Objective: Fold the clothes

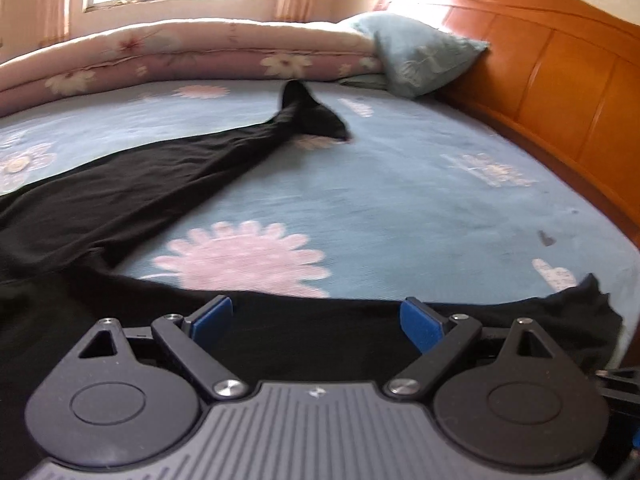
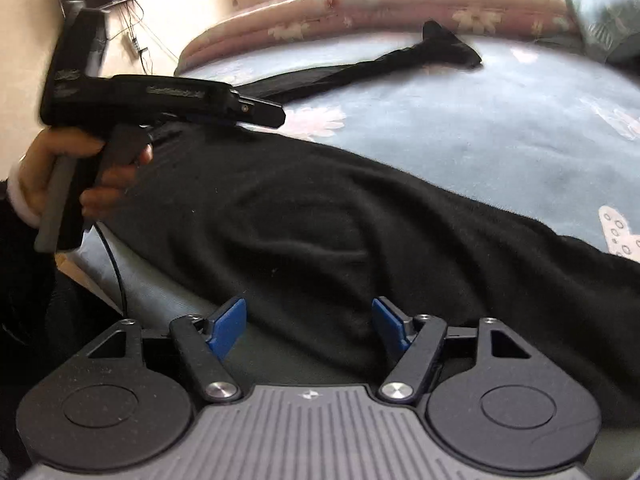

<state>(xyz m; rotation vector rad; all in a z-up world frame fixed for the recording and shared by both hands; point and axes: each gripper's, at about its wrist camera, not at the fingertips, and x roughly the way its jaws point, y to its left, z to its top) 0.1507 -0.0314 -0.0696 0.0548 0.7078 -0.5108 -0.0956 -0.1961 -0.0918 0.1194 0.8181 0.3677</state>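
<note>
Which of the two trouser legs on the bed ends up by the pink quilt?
The far leg of the black trousers; its flared cuff touches the pink floral quilt.

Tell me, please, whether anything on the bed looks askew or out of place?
The black garment is rumpled rather than flat, and its far leg ends in a bunched, twisted cuff. A small dark mark spots the blue sheet near the headboard.

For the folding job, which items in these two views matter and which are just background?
Part of the job:
- black garment, spread on the bed
- left gripper, open
- right gripper, open, nothing between its fingers

Just lying about:
- rolled floral quilt
- blue pillow
- wooden headboard
</note>
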